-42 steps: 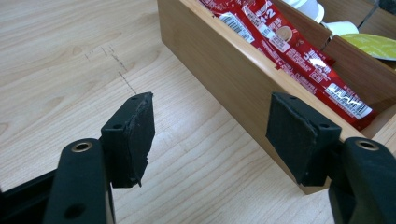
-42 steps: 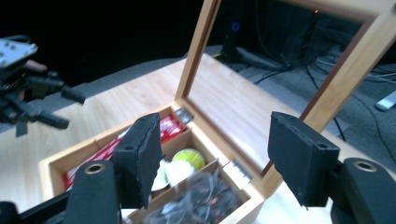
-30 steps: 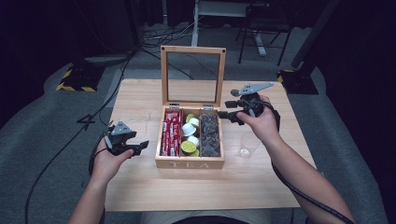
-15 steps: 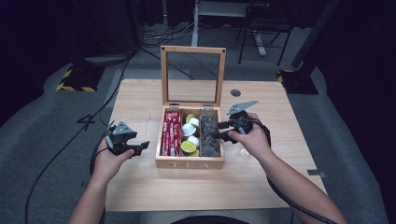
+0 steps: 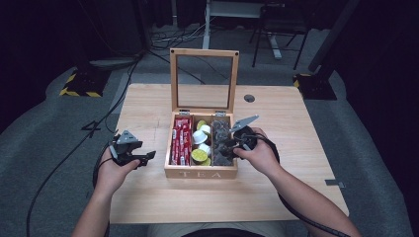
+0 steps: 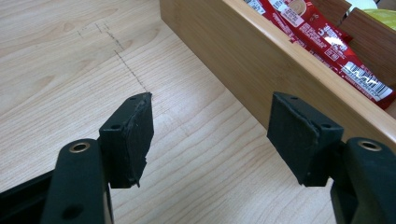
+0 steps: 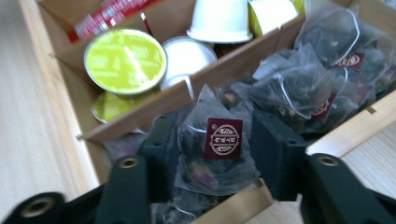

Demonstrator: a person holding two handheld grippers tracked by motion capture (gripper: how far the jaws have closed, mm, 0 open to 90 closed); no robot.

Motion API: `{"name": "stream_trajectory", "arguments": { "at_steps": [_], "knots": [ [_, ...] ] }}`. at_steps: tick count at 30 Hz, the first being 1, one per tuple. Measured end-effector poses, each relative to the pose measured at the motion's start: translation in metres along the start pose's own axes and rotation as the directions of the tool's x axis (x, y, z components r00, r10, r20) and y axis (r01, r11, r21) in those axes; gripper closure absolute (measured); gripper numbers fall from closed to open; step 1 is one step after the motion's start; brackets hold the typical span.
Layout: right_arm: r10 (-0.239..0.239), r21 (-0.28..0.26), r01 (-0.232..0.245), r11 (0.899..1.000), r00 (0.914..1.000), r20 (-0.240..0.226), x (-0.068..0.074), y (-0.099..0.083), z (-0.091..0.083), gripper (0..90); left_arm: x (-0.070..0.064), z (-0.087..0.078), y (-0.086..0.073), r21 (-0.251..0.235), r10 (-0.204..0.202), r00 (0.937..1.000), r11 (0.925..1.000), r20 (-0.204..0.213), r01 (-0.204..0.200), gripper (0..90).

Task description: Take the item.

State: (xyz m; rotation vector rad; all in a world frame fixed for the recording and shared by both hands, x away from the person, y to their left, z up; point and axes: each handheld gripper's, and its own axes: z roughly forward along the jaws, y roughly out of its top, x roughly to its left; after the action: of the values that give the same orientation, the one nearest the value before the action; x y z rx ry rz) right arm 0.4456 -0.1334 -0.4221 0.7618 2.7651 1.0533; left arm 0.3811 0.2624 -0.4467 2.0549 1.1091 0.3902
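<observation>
Since a second ago the right gripper (image 5: 228,146) has dropped from above the far right of the box (image 5: 200,173) into its right compartment, forearm angled in from the near right. Its jaws now pinch a tea bag (image 7: 215,154) there. Left gripper (image 5: 143,159) hovers left of the box over the table (image 5: 296,123), jaws spread, wrist level.

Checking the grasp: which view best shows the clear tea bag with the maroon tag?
The right gripper view: the clear tea bag with the maroon tag sits large between the right gripper jaws. In the high view, that compartment is a dark blur.
</observation>
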Motion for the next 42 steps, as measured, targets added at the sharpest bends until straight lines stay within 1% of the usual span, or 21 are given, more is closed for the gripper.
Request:
{"name": "stream_trajectory", "arguments": {
  "at_steps": [1, 2, 4, 6, 7, 9, 11, 15, 20, 23, 25, 27, 29, 30, 34, 35, 36, 38, 42],
  "knots": [
    [-0.019, 0.030, 0.019, 0.999, 0.9998, 0.002, 0.001, 0.001, 0.002, 62.1, 0.000, -0.001, 0.000, -0.005, -0.004, 1.0000, 1.0000, -0.001, 0.004, 32.2],
    [-0.019, 0.030, 0.019, 0.999, 0.9998, 0.002, 0.001, 0.001, 0.002, 62.1, 0.001, -0.002, 0.000, -0.002, -0.001, 1.0000, 1.0000, -0.002, 0.001, 32.2],
    [-0.035, 0.055, 0.034, 0.998, 0.9993, 0.010, 0.003, 0.002, 0.003, 66.7, 0.001, -0.003, -0.001, -0.013, -0.011, 0.9999, 0.9999, -0.004, 0.011, 32.2],
    [-0.050, 0.069, 0.048, 0.996, 0.9985, 0.022, 0.005, 0.003, 0.003, 69.5, 0.002, -0.004, -0.001, -0.014, -0.009, 0.9999, 0.9999, -0.006, 0.009, 32.2],
    [-0.051, 0.070, 0.050, 0.996, 0.9984, 0.024, 0.005, 0.004, 0.003, 70.8, 0.002, -0.004, -0.001, -0.015, -0.014, 0.9999, 0.9998, -0.005, 0.014, 32.2],
    [-0.055, 0.063, 0.053, 0.997, 0.9981, 0.029, 0.005, 0.005, 0.001, 81.5, 0.003, -0.004, -0.001, -0.015, -0.014, 0.9999, 0.9998, -0.005, 0.014, 32.2],
    [-0.046, 0.050, 0.045, 0.998, 0.9988, 0.019, 0.004, 0.005, -0.002, 83.7, 0.002, -0.004, -0.001, -0.012, -0.010, 0.9999, 0.9999, -0.003, 0.010, 32.2],
    [-0.032, 0.029, 0.032, 0.999, 0.9994, 0.012, 0.003, 0.003, -0.006, 84.3, 0.002, -0.002, -0.001, -0.013, -0.012, 0.9999, 0.9998, -0.003, 0.012, 32.2],
    [-0.039, -0.017, 0.039, 0.999, 0.9992, 0.006, 0.005, 0.004, -0.013, 84.5, 0.001, -0.002, 0.000, -0.014, -0.010, 0.9999, 0.9999, -0.004, 0.010, 32.3],
    [-0.032, -0.048, 0.031, 0.998, 0.9995, -0.008, 0.006, 0.005, -0.018, 84.4, 0.001, -0.001, 0.001, -0.014, -0.010, 1.0000, 0.9999, -0.001, 0.010, 32.3],
    [-0.030, -0.079, 0.028, 0.996, 0.9993, -0.022, 0.006, 0.005, -0.023, 84.4, 0.001, -0.001, 0.001, -0.010, -0.010, 1.0000, 0.9999, 0.000, 0.010, 32.3],
    [-0.022, -0.116, 0.017, 0.993, 0.9989, -0.043, 0.005, 0.005, -0.028, 84.4, 0.001, 0.000, 0.001, -0.013, -0.007, 1.0000, 0.9999, 0.002, 0.007, 32.3],
    [-0.026, -0.162, 0.017, 0.987, 0.9982, -0.055, 0.004, 0.005, -0.036, 84.4, 0.001, 0.001, 0.002, -0.010, -0.004, 1.0000, 0.9999, 0.002, 0.004, 32.3],
    [-0.026, -0.162, 0.017, 0.987, 0.9982, -0.055, 0.004, 0.005, -0.036, 84.4, 0.001, 0.001, 0.002, -0.011, -0.006, 1.0000, 0.9999, 0.003, 0.006, 32.3],
    [-0.025, -0.208, 0.013, 0.978, 0.9982, -0.055, 0.004, 0.005, -0.047, 84.4, 0.002, 0.002, 0.002, -0.006, -0.003, 1.0000, 1.0000, 0.000, 0.003, 32.3],
    [-0.029, -0.226, 0.016, 0.974, 0.9983, -0.050, 0.005, 0.006, -0.053, 84.3, 0.002, 0.002, 0.002, -0.008, -0.010, 1.0000, 0.9999, 0.001, 0.010, 32.3],
    [-0.029, -0.226, 0.016, 0.974, 0.9983, -0.050, 0.005, 0.006, -0.053, 84.3, 0.002, 0.002, 0.002, -0.009, -0.009, 1.0000, 0.9999, 0.001, 0.009, 32.3],
    [-0.030, -0.255, 0.015, 0.967, 0.9981, -0.053, 0.006, 0.006, -0.060, 84.4, 0.002, 0.002, 0.002, -0.007, -0.009, 1.0000, 0.9999, 0.003, 0.009, 32.3],
    [-0.030, -0.276, 0.018, 0.961, 0.9987, -0.041, 0.006, 0.006, -0.068, 84.3, 0.002, 0.002, 0.002, -0.007, -0.006, 1.0000, 1.0000, 0.001, 0.006, 32.3]
  ]
}}
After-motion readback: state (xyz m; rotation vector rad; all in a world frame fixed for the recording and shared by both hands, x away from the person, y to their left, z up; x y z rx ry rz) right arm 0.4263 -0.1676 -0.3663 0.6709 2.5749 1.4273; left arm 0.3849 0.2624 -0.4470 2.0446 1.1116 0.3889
